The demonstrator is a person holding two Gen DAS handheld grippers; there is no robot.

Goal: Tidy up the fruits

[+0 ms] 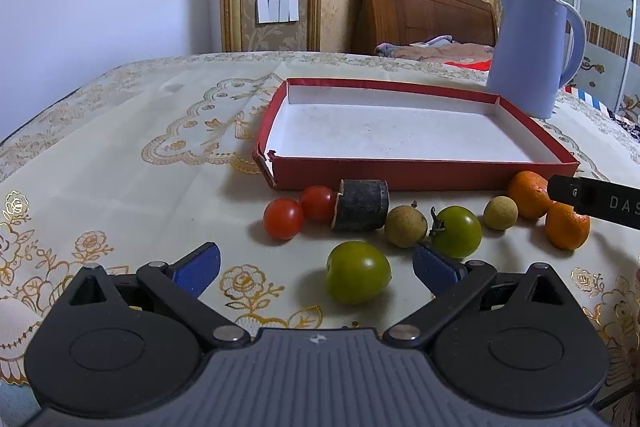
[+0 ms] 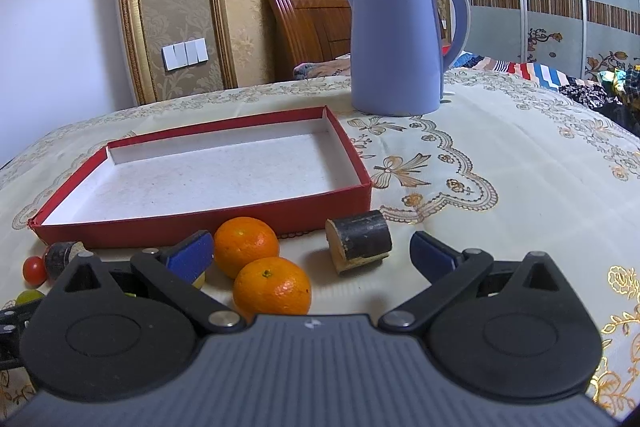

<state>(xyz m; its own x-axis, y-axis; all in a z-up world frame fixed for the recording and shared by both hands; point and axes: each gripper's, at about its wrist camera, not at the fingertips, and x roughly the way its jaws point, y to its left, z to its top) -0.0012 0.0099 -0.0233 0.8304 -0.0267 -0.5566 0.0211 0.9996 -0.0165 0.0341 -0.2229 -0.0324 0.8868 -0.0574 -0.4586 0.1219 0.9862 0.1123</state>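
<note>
A shallow red box (image 1: 424,175) with a white inside stands empty on the table; it also shows in the right wrist view (image 2: 208,229). In front of it lie two red tomatoes (image 1: 283,218), a dark sugarcane piece (image 1: 362,204), two tan longans (image 1: 405,227), two green tomatoes (image 1: 357,271) and two oranges (image 1: 567,225). My left gripper (image 1: 316,265) is open around the near green tomato without touching it. My right gripper (image 2: 310,253) is open with two oranges (image 2: 272,286) between its fingers and a second sugarcane piece (image 2: 358,239) just ahead.
A blue kettle (image 2: 394,41) stands behind the box at its right corner, also seen in the left wrist view (image 1: 532,53). The table carries a cream embroidered cloth (image 2: 500,187). A bed with a wooden headboard (image 1: 416,15) lies beyond the table.
</note>
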